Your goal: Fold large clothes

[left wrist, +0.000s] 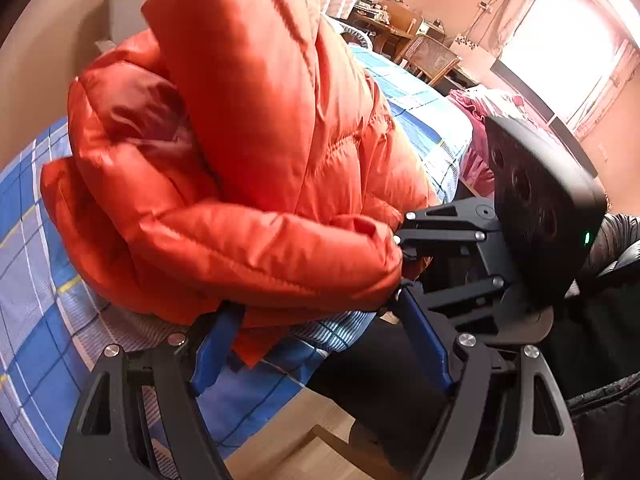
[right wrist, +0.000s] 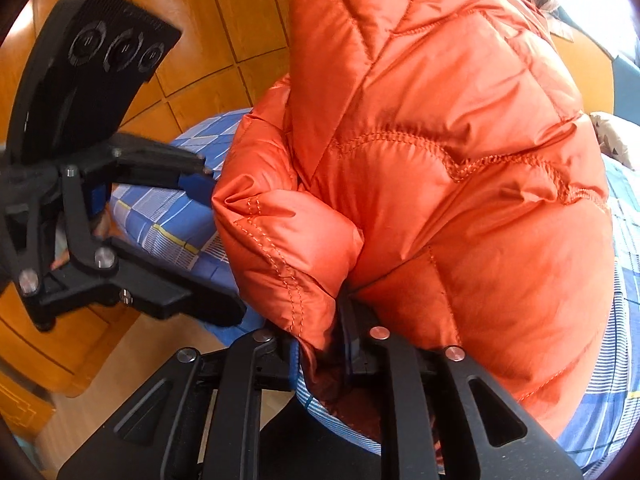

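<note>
Gripping orange puffer jacket (right wrist: pixel 440 184) over bed (left wrist: pixel 24 280)

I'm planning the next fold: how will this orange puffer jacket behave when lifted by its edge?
The orange puffer jacket looks puffy and quilted, so probably light for its bulk and springy, apt to unfold. Its shiny shell suggests it may slip from the right gripper. It droops in soft folds over the checked bedsheet, so floppy.

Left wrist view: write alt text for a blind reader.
A puffy orange quilted down jacket is bunched above a blue checked bedsheet. The open left hand-held gripper straddles its lower edge, while the right hand-held gripper grips its side.
</note>
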{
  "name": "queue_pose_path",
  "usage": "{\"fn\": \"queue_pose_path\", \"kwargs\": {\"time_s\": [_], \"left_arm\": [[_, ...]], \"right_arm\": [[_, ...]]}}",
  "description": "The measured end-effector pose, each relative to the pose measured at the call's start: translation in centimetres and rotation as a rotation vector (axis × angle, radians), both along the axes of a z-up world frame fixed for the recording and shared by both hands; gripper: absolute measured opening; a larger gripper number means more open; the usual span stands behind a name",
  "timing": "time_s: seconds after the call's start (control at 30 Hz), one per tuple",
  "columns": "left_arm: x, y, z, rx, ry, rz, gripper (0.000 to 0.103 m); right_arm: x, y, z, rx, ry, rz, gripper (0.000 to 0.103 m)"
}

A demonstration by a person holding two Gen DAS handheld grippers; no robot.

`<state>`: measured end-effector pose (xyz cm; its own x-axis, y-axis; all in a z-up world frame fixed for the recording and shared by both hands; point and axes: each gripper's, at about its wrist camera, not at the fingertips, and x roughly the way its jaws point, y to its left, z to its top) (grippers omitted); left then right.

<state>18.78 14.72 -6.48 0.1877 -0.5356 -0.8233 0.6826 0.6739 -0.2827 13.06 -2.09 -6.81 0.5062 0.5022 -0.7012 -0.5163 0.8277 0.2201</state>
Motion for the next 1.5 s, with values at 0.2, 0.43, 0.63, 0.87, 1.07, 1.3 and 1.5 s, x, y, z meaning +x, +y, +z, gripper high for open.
{"fn": "queue_pose_path", "kwargs": {"time_s": [0.2, 0.43, 0.63, 0.87, 1.07, 1.3, 1.5], "left_arm": [[1.6, -0.1, 0.2, 0.004, 0.03, 0.02, 0.079], [2.1, -2.2, -1.6, 0.044, 0.034, 0.019, 0.079], [1.7, -3.0, -2.4, 0.064, 0.007, -0.009, 0.063], [1.4, -2.5, -2.5, 0.092, -0.015, -0.026, 0.048], [2.3, -1.5, -2.5, -0.01, 0.111, 0.017, 0.075], [3.4, -1.6, -2.8, -0.039, 0.155, 0.077, 0.078], [3.8, -2.6, -3.8, 0.052, 0.094, 0.084, 0.055]], "right_arm": [[-1.7, 2.4, -0.7, -0.017, -0.041, -0.002, 0.05], [-3.6, 5.0, -1.0, -0.069, -0.087, -0.003, 0.06], [-3.5, 6.4, -1.8, -0.084, -0.075, -0.022, 0.062], [-3.4, 7.9, -1.7, -0.078, -0.072, -0.007, 0.062], [-4.0, 9.1, -1.9, -0.076, -0.088, 0.008, 0.069], [-4.7, 11.1, -2.4, -0.095, -0.109, 0.015, 0.076], [-5.0, 11.8, -2.9, -0.102, -0.106, 0.024, 0.076]]}}
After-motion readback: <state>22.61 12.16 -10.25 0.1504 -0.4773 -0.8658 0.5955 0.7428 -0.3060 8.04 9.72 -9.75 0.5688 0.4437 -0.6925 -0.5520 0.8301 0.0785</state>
